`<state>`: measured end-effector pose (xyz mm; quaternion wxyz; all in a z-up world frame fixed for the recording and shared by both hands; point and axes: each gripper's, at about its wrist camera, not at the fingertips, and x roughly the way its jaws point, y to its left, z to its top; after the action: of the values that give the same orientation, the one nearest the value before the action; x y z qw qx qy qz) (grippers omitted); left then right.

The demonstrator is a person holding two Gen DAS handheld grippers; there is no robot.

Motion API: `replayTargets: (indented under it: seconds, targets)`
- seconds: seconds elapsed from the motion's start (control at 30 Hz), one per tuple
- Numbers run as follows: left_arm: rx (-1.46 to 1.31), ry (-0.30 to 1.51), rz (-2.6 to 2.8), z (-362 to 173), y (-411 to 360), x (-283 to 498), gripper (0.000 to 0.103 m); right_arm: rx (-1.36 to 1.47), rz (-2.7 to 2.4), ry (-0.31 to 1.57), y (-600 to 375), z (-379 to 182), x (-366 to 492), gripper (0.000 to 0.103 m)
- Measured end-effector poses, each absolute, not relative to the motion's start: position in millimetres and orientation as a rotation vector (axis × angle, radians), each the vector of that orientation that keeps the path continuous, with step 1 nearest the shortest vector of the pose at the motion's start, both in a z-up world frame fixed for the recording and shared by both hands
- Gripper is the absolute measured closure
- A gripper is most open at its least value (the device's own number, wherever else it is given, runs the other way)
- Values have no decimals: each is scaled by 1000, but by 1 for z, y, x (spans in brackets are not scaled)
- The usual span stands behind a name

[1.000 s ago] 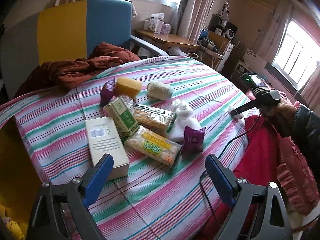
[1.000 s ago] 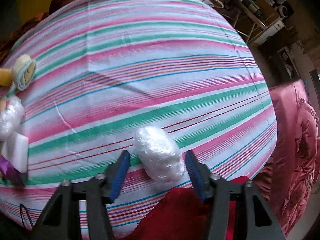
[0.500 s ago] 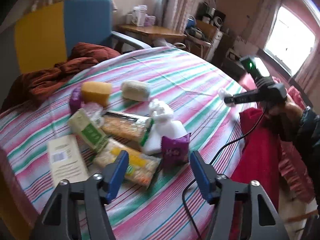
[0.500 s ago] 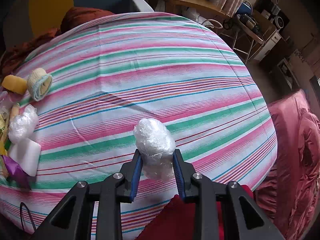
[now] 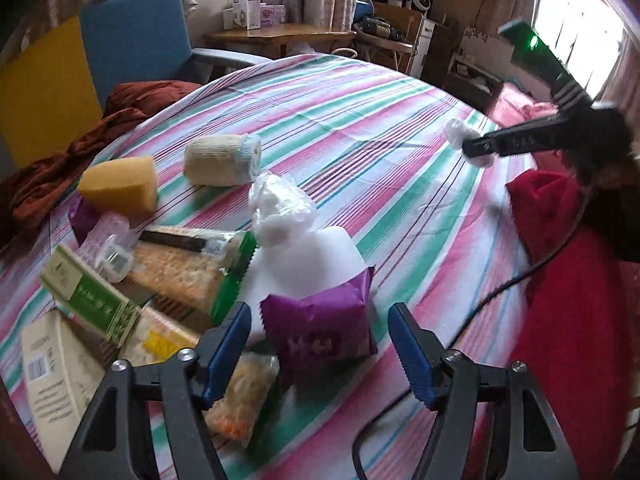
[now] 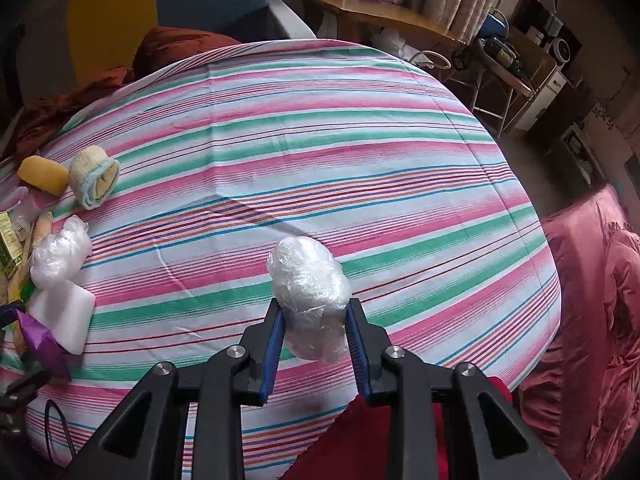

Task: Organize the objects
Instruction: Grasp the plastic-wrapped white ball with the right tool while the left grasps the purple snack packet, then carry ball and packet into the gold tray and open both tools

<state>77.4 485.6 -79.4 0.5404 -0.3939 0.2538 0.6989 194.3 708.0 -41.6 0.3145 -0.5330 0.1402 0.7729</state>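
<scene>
Clamping a clear plastic-wrapped bundle between its blue pads, the right gripper holds it lifted off the striped tablecloth, near the cloth's front edge; the left wrist view shows the same bundle sticking out of that gripper's black tip well to the right of the pile. The left gripper hangs above the pile with its jaws apart, having just been closing, and a purple snack packet sits between them, though the pads do not press on it. Behind the packet lies a white block with a second plastic-wrapped bundle resting against its far end. To the left are sealed packs: a clear packet of pale crackers with a green end, a noodle packet under the left pad, a green and cream carton and a cream box; what the boxes hold cannot be told. Farther back lie a yellow sponge and a rolled cream cloth, each apart from the pile.
</scene>
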Motion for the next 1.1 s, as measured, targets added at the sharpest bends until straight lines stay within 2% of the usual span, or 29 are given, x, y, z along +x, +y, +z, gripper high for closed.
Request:
replayTargets:
  seconds: [0.03, 0.17, 0.43, 0.9, 1.1]
  targets:
    - [-936, 627, 1659, -85, 490, 78, 51, -1402, 2037, 369, 709, -42, 194, 73]
    - [-869, 628, 1664, -82, 485, 84, 60, -1391, 2044, 366, 707, -39, 195, 73]
    - [-849, 526, 1695, -51, 446, 77, 60, -1352, 2019, 316, 704, -34, 196, 73]
    - [-753, 407, 2043, 20, 317, 38, 59, -1310, 1902, 191, 691, -28, 193, 73]
    - [-737, 370, 2215, 37, 257, 12, 59, -1275, 1972, 154, 661, -6, 176, 73]
